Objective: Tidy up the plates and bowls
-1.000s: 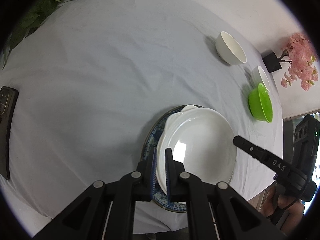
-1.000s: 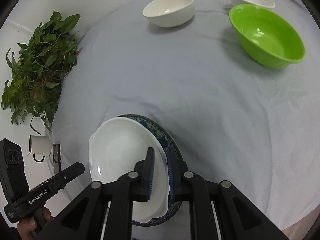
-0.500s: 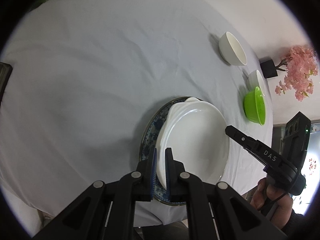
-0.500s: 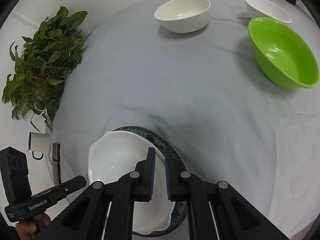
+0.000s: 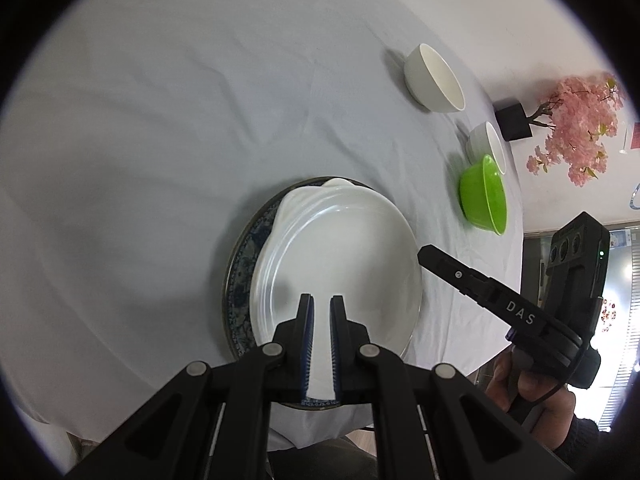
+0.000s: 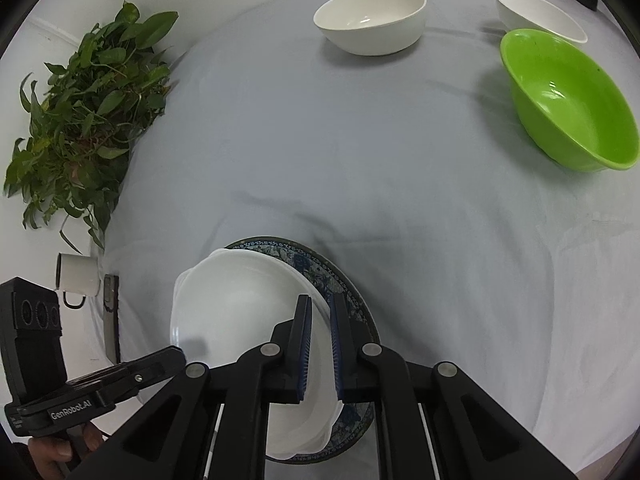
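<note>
The white plate (image 5: 340,264) lies on the blue patterned plate (image 5: 244,264), shifted so the patterned rim shows as a crescent along one side, and the pair sits near the front edge of the desk (image 5: 160,120), which is covered in a pale grey cloth. The left tongs (image 5: 321,320) hang over the near rim of the white plate with the fingers parted by a narrow gap; the plate's surface shows between them, and no pinch on the rim is visible, so they read as released. The right tongs (image 6: 320,328) straddle the opposite rim of the white plate, whose edge runs through the slot between the blue pads (image 6: 306,344); whether the pads actually press it I cannot tell. Far across the desk stand a large white bowl (image 6: 370,20), a smaller white bowl (image 6: 538,14) and a green bowl (image 6: 568,100), the green one just beside the smaller white one. A leafy green plant (image 6: 84,112) sits at the desk's left edge, and a pink blossom tree (image 5: 576,124) in a black pot stands behind the bowls.
</note>
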`<state>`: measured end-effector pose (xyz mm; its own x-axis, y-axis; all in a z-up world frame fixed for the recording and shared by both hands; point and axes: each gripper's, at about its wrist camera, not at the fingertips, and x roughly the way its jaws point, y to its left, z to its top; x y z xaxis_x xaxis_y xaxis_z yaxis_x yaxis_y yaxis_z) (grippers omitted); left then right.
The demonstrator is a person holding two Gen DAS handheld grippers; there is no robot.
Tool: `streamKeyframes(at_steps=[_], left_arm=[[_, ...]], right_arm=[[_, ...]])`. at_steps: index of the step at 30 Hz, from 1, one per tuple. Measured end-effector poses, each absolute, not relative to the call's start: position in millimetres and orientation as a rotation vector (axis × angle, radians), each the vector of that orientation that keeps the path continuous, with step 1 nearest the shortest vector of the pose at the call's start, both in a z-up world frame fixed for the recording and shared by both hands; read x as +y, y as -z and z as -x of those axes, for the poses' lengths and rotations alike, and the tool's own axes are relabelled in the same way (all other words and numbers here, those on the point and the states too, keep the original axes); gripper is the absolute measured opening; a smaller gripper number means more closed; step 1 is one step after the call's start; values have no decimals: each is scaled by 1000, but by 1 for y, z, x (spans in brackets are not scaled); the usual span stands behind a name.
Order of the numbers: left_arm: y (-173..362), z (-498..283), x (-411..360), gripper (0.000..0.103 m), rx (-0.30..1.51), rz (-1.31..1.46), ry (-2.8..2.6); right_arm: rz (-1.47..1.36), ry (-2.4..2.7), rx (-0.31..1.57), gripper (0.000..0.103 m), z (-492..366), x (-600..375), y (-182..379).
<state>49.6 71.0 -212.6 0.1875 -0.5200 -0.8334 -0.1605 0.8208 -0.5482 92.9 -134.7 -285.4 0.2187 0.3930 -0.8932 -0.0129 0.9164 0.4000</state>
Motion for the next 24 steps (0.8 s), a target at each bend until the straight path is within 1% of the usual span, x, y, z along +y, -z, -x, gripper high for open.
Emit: streamKeyframes(at_steps=[8, 14, 15, 16, 17, 18, 20, 22, 23, 24], left_arm=[[211, -53, 63, 6, 1393, 554, 280], [198, -43, 88, 6, 1374, 552, 172], [194, -41, 94, 7, 1366, 550, 157], [193, -41, 99, 7, 1365, 546, 146], [192, -40, 102, 9, 1370, 540, 136], [192, -40, 105, 11, 1382, 535, 134], [197, -41, 109, 27, 1413, 556, 153], [202, -40, 112, 35, 1423, 622, 185], [204, -39, 113, 39, 1425, 658, 205], [205, -39, 112, 41, 1424, 676, 226]], right_arm=[[-279, -307, 1325, 10, -94, -135, 282], [-305, -322, 1333, 10, -102, -133, 285], [-307, -326, 1336, 12, -102, -133, 285], [-308, -332, 1339, 14, -102, -133, 285], [-310, -340, 1341, 23, -102, -134, 286], [-315, -347, 1340, 36, -102, -135, 285], [-324, -362, 1330, 48, -100, -135, 284], [-313, -387, 1328, 50, -98, -134, 282], [-302, -402, 1328, 53, -97, -133, 281], [-293, -414, 1329, 60, -95, -132, 281]])
